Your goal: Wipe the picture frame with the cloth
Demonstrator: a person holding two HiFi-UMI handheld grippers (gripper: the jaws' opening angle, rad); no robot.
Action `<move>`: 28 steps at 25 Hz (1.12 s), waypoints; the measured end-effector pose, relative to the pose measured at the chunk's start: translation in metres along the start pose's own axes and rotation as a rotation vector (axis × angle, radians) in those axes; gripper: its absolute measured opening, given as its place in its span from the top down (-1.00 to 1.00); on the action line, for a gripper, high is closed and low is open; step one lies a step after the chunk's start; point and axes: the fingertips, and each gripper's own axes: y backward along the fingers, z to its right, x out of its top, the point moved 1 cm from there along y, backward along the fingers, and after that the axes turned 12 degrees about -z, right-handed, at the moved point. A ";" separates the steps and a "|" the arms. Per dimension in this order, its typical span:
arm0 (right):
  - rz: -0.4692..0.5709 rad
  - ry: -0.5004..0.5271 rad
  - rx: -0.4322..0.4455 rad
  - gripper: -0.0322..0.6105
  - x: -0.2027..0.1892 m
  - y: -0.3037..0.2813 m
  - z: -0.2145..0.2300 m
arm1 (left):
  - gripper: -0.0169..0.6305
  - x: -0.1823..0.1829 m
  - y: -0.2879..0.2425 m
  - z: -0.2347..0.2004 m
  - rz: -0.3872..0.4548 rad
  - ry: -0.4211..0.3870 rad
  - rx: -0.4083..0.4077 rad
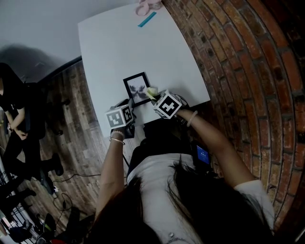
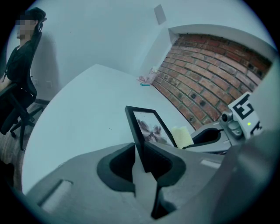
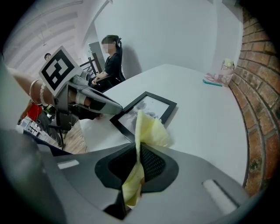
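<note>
Head view: one white worktop point(image 1: 119, 47), one black picture frame point(image 1: 137, 88) on it near your edge, and two claws, one at each side of the frame. One brick wall point(image 1: 238, 57) runs along your right. At the worktop's far end there is one pink item point(image 1: 148, 5) and one teal strip point(image 1: 147, 19) just beside it.

Your left claw point(image 1: 129, 105) sits at the frame's near left corner. In the left gripper view its two jaws are closed on the frame's near edge, and the black border stands up between them.

Your right claw point(image 1: 155, 97) is at the frame's near right corner. In the right gripper view its two jaws are clamped on one yellow cloth point(image 3: 148, 131). The cloth runs down through the gap, and its free end sticks up in front of the jaws, over the frame's near edge. You cannot tell whether the cloth presses on the glass.

One person point(image 3: 109, 61) sits in a chair beyond the worktop, well apart from the frame.
</note>
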 end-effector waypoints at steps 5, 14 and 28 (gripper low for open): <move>-0.009 -0.015 0.030 0.80 -0.001 -0.006 -0.005 | 0.74 -0.001 0.000 0.000 -0.004 0.006 0.000; -0.010 0.041 0.054 0.80 0.012 -0.009 -0.021 | 0.74 0.000 0.000 0.000 -0.001 0.002 -0.004; -0.002 0.091 0.082 0.80 0.025 -0.010 -0.033 | 0.74 -0.001 0.001 -0.001 -0.001 0.012 -0.019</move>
